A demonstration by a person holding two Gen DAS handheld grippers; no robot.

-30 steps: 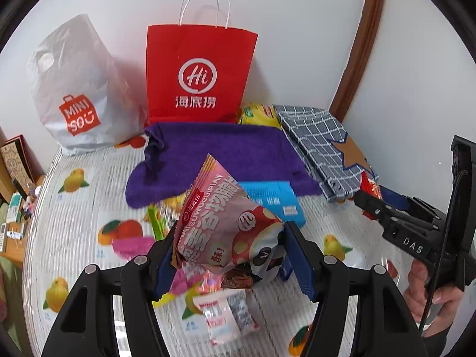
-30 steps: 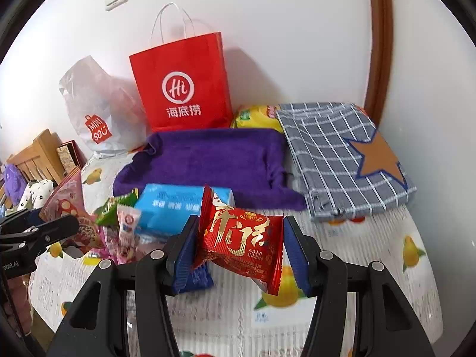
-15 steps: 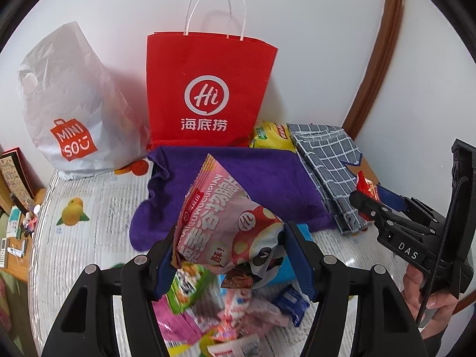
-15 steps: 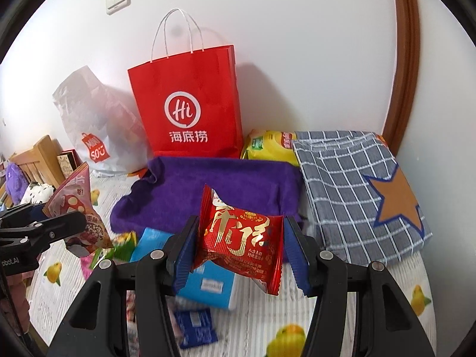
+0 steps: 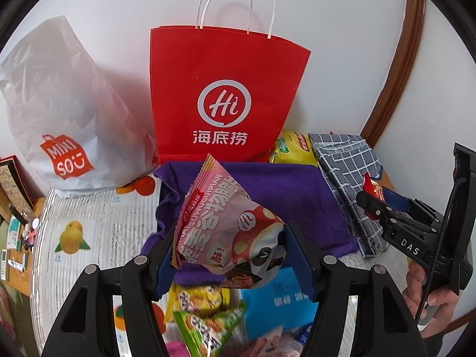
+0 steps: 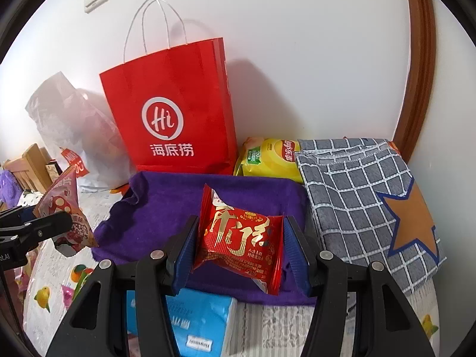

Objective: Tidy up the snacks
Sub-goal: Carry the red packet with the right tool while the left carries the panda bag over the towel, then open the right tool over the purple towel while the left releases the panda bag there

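My left gripper (image 5: 229, 253) is shut on a pink snack bag (image 5: 223, 229) with red mushroom print, held in the air above the purple cloth (image 5: 285, 190). My right gripper (image 6: 239, 253) is shut on a small red snack packet (image 6: 238, 238) with gold characters, also held over the purple cloth (image 6: 178, 202). Each gripper shows in the other's view: the right (image 5: 377, 199) at the right edge, the left (image 6: 59, 223) at the left edge. A red paper bag (image 5: 223, 95) with white handles stands upright against the wall behind the cloth; it also shows in the right wrist view (image 6: 172, 113).
A white MINISO plastic bag (image 5: 59, 113) stands left of the red bag. A yellow chip bag (image 6: 267, 157) and a grey checked cloth with a star (image 6: 366, 196) lie to the right. A blue tissue pack (image 6: 196, 318) and several loose snacks (image 5: 202, 318) lie on the table below the grippers.
Both grippers have moved forward and up toward the red paper bag, still holding their snacks. The bag looms larger; the loose snacks have dropped to the bottom of view.
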